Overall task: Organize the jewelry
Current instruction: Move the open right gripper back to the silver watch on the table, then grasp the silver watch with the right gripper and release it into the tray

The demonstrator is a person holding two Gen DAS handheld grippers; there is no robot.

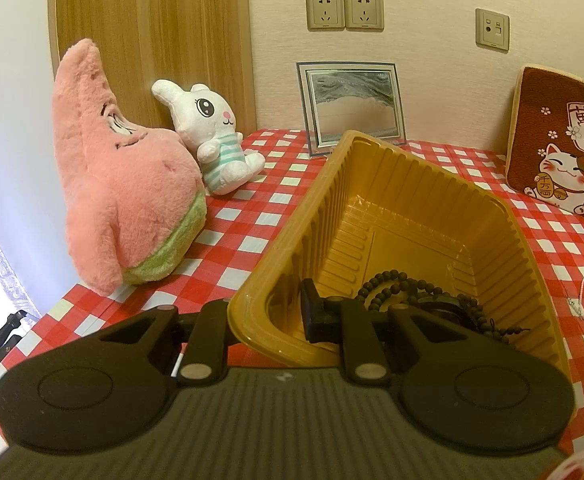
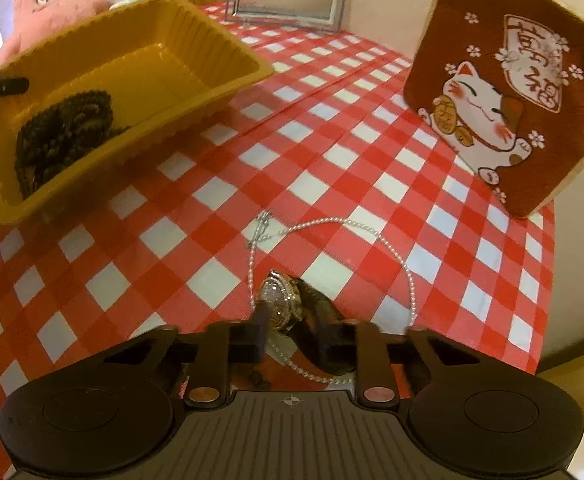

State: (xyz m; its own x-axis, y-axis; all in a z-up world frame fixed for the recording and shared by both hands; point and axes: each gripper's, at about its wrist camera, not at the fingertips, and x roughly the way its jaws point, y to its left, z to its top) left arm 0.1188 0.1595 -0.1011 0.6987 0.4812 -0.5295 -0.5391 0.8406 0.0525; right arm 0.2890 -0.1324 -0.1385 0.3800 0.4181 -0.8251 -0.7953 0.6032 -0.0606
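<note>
Your landmark is the yellow tray (image 1: 403, 216), a ribbed plastic tub tipped up off the checked tablecloth (image 2: 331, 152). Your left gripper (image 1: 270, 320) is clamped tight on the tray's near rim, one finger inside, one outside. Dark wooden beads (image 1: 395, 292) lie coiled in the tray's low end. Behind the tray sit a pink star plush (image 1: 120, 184), a white bunny plush (image 1: 212, 136) and a picture frame (image 1: 351, 104); right of it leans a lucky-cat cushion (image 2: 503, 92). Near the tray's right side a pearl necklace (image 2: 371, 232) loops on the cloth around a jewelled watch (image 2: 280, 300) with a dark strap. Your right gripper (image 2: 292, 336) has closed in around that watch; whether the pads press it, you cannot tell. Open cloth lies between tray and cushion.
</note>
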